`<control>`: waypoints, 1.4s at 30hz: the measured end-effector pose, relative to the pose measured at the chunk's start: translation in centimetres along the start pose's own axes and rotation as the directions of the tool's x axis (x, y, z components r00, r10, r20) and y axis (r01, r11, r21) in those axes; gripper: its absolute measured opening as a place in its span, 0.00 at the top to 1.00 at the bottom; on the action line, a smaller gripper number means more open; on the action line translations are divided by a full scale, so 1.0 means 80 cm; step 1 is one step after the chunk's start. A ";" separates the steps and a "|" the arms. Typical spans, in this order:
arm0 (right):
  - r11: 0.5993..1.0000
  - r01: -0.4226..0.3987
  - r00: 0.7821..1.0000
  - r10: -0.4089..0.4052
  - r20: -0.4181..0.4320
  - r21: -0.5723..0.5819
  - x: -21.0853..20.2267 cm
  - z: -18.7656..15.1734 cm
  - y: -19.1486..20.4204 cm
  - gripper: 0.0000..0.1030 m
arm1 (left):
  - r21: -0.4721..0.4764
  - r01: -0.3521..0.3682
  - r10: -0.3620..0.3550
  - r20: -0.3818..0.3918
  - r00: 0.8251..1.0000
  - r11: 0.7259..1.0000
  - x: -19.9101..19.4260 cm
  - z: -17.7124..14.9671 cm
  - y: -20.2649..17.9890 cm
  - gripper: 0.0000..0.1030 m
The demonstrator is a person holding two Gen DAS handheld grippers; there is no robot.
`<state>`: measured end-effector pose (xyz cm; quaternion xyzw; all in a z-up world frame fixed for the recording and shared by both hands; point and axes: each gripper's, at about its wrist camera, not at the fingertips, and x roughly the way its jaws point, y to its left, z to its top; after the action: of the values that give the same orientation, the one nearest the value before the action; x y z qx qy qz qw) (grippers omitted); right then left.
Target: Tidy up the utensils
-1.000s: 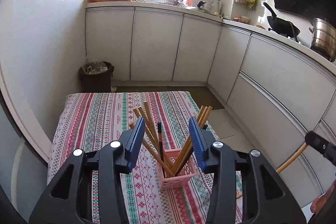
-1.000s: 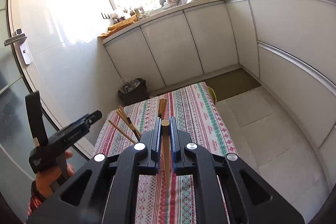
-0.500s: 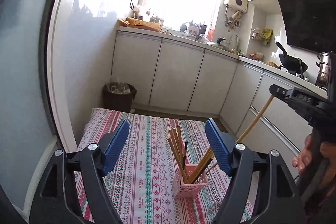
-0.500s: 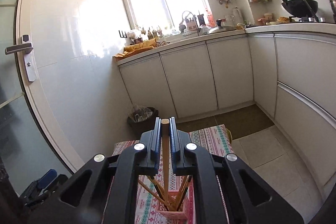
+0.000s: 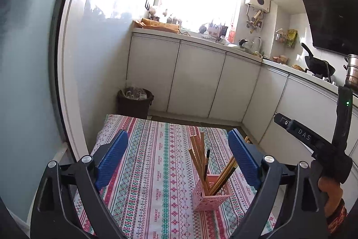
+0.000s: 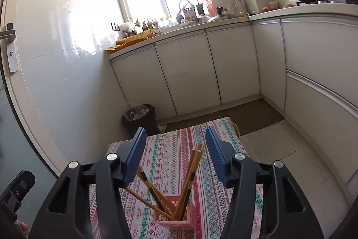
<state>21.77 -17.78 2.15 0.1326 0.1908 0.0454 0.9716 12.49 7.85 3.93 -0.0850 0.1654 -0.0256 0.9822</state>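
Note:
A pink lattice holder (image 5: pixel 211 198) stands on the patterned tablecloth (image 5: pixel 156 171) with several wooden chopsticks (image 5: pixel 198 156) upright in it. In the right wrist view the holder (image 6: pixel 176 215) and its chopsticks (image 6: pixel 190 174) sit just below my fingers. My left gripper (image 5: pixel 177 160) is open and empty, above and behind the holder. My right gripper (image 6: pixel 175 152) is open and empty, right above the holder. The right gripper's body also shows at the right of the left wrist view (image 5: pixel 313 142).
A dark bin (image 5: pixel 135 102) stands on the floor beyond the table's far edge. White cabinets (image 5: pixel 194 80) run along the back and right walls. A wok (image 5: pixel 320 64) sits on the right counter. A white wall and door frame stand left.
My right gripper has opened and let go of the chopstick, which now stands in the holder. The left gripper has opened wider and drawn back from the holder.

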 end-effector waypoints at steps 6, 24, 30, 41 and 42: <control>1.000 0.009 1.000 -0.009 0.007 -0.008 -0.030 -0.006 -0.009 0.34 | 0.026 0.017 -0.017 0.023 1.000 1.000 -0.010 0.001 -0.022 0.08; 0.991 0.116 0.989 -0.108 0.102 -0.070 -0.133 -0.025 -0.014 0.07 | 0.136 0.014 -0.022 0.051 0.998 0.991 -0.060 -0.029 -0.074 0.07; 0.985 0.162 0.983 -0.157 0.090 -0.054 -0.165 -0.044 -0.023 0.07 | 0.149 -0.074 0.063 0.080 0.995 0.986 -0.088 -0.042 -0.079 0.07; 0.988 0.147 0.989 -0.145 0.027 -0.055 -0.206 -0.081 -0.017 0.07 | 0.181 -0.165 0.148 0.099 0.984 0.970 -0.134 -0.059 -0.095 0.07; 0.988 0.145 0.989 -0.144 0.026 -0.049 -0.209 -0.082 -0.019 0.07 | 0.183 -0.167 0.151 0.097 0.984 0.969 -0.137 -0.060 -0.095 0.07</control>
<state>3.90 -19.95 1.84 0.0941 0.1879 -0.0216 0.9774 0.41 0.50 4.28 0.0217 0.1279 0.0409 0.9907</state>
